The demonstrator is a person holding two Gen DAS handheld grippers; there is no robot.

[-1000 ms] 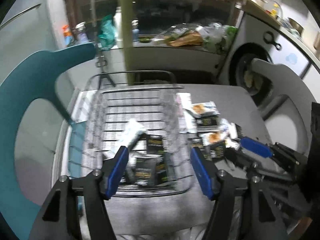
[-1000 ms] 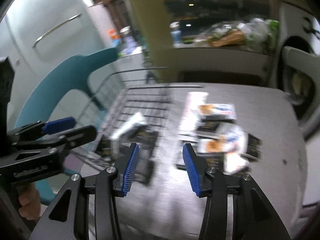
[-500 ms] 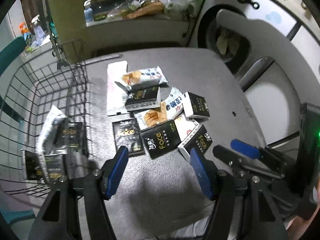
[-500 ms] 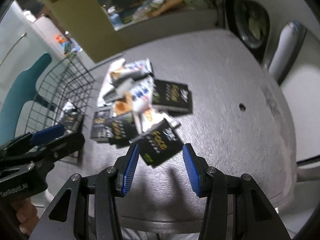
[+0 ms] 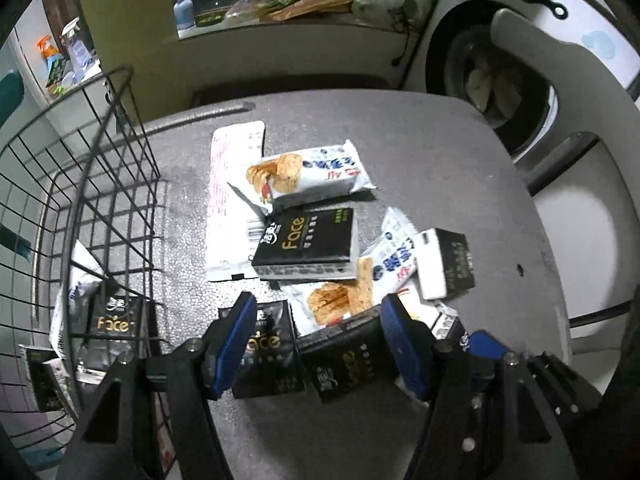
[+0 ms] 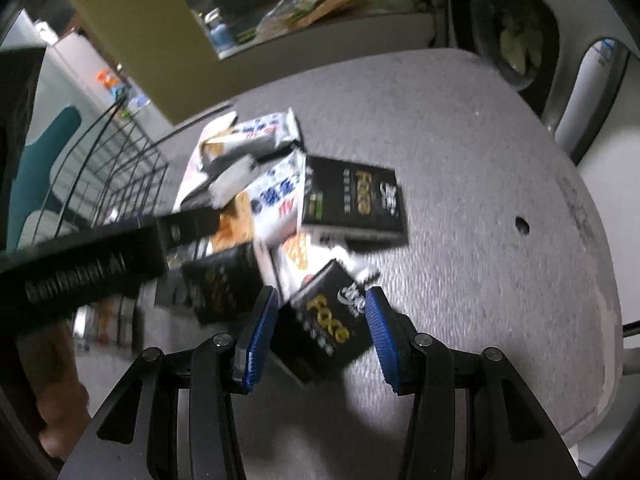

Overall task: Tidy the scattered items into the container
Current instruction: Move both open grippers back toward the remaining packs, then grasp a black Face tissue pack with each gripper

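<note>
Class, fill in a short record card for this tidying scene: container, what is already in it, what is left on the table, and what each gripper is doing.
container: black wire basket, at the table's left side
already inside: black Face packs and a white packet
left on table: pile of black Face packs and blue-and-white snack packets on the grey table
left gripper: open, low over the near edge of the pile
right gripper: open, a black Face pack between its pads, grip not confirmed
</note>
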